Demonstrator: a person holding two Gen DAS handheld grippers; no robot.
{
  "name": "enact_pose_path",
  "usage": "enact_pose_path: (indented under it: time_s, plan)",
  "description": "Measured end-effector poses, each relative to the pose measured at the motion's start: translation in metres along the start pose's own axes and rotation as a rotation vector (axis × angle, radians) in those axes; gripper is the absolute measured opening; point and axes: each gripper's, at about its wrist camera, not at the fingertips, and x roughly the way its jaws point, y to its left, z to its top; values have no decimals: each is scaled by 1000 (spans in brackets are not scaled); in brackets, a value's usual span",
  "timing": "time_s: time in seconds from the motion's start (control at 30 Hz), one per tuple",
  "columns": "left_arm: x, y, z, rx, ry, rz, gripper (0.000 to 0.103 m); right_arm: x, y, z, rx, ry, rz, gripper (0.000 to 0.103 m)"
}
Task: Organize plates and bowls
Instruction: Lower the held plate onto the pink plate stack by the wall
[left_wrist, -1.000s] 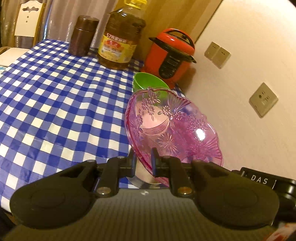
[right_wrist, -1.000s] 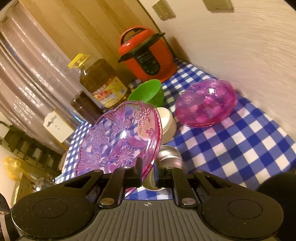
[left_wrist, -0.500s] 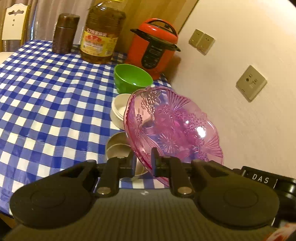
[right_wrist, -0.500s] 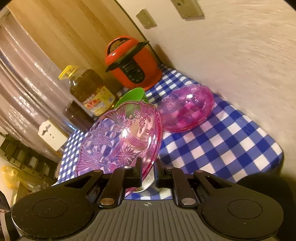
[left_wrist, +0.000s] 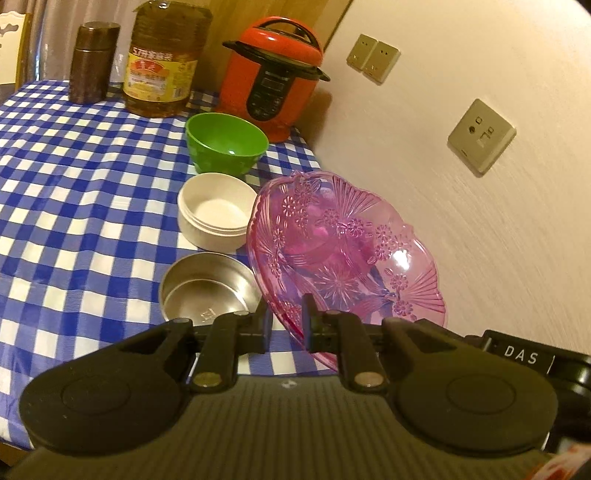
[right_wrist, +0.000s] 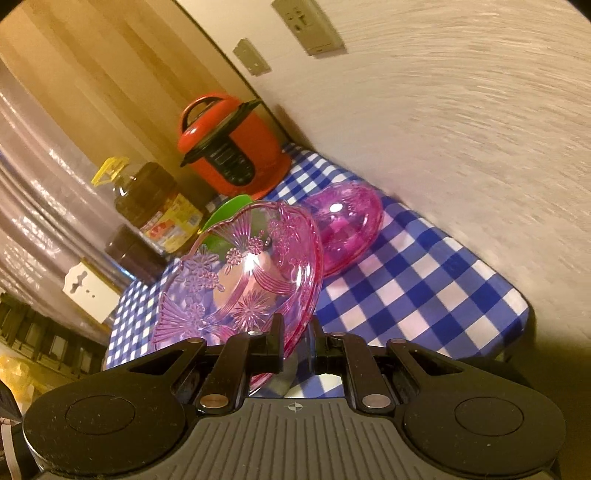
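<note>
My left gripper (left_wrist: 286, 326) is shut on the near rim of a pink patterned glass plate (left_wrist: 343, 254), held tilted above the table's right side. My right gripper (right_wrist: 297, 341) is shut on the rim of the same kind of pink glass plate (right_wrist: 243, 273), also tilted in the air. Another pink glass dish (right_wrist: 345, 225) lies on the checked cloth near the wall. A green bowl (left_wrist: 226, 147), a white bowl (left_wrist: 216, 210) and a steel bowl (left_wrist: 208, 290) stand in a row on the table.
A red pressure cooker (left_wrist: 271, 92), an oil bottle (left_wrist: 162, 62) and a brown canister (left_wrist: 92, 62) stand at the table's far edge. The wall (left_wrist: 480, 184) with sockets runs close along the right. The blue-checked cloth (left_wrist: 74, 184) spreads left.
Both grippers pulled back and rose with their plates. The white and steel bowls came into the left wrist view. The table's near right corner now shows in the right wrist view.
</note>
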Motion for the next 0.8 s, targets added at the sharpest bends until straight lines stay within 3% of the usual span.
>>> enact_pose_path:
  time_s: [0.37, 0.8]
  plan:
    - [48, -14, 8, 14, 42, -30, 15, 20, -24, 21, 11, -16, -46, 12]
    - [128, -17, 35, 14, 101, -40, 15, 79, -45, 60, -25, -27, -113, 12]
